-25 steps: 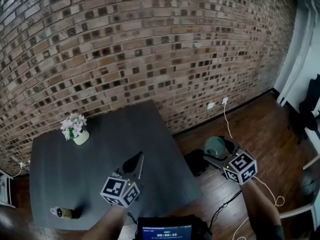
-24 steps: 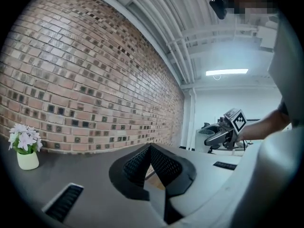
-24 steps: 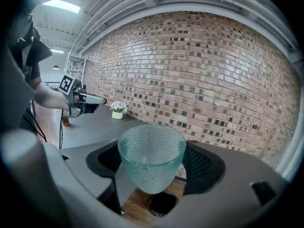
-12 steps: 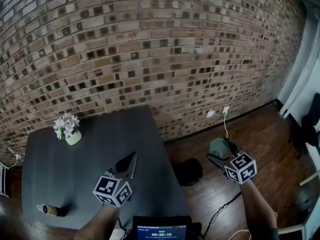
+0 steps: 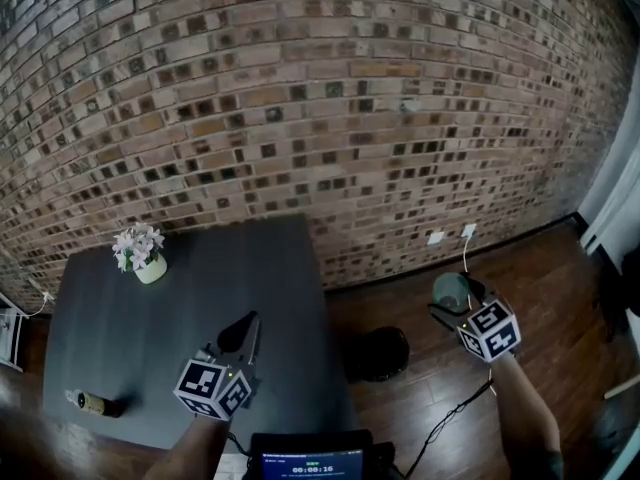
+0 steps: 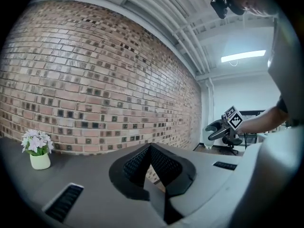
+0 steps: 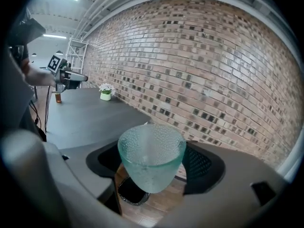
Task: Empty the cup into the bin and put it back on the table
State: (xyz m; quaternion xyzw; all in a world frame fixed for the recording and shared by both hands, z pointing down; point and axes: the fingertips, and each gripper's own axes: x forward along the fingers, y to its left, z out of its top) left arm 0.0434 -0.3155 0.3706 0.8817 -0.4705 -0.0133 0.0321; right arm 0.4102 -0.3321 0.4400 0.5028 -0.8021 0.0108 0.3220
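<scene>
Pale green cup (image 7: pixel 151 167): translucent, its wall pebbled all over with tiny bumps. Glass or plastic, hard to say. The right tool (image 7: pixel 152 151) shows smooth matt grey plastic, with black pads (image 7: pixel 204 167) finely ribbed, and the left tool (image 6: pixel 151 150) has the same finish. The tabletop (image 5: pixel 150 328) is dark grey, matt and even. Behind it is a rough brick wall (image 5: pixel 300 118), mottled, with pale mortar lines. The floor (image 5: pixel 560 268) is dark wood boards with a dull sheen. The bin (image 5: pixel 377 353) looks black and matt.

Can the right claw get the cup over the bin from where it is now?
Probably yes: the right claw holds the cup in the air, and the open bin stands close below it with nothing between them.
</scene>
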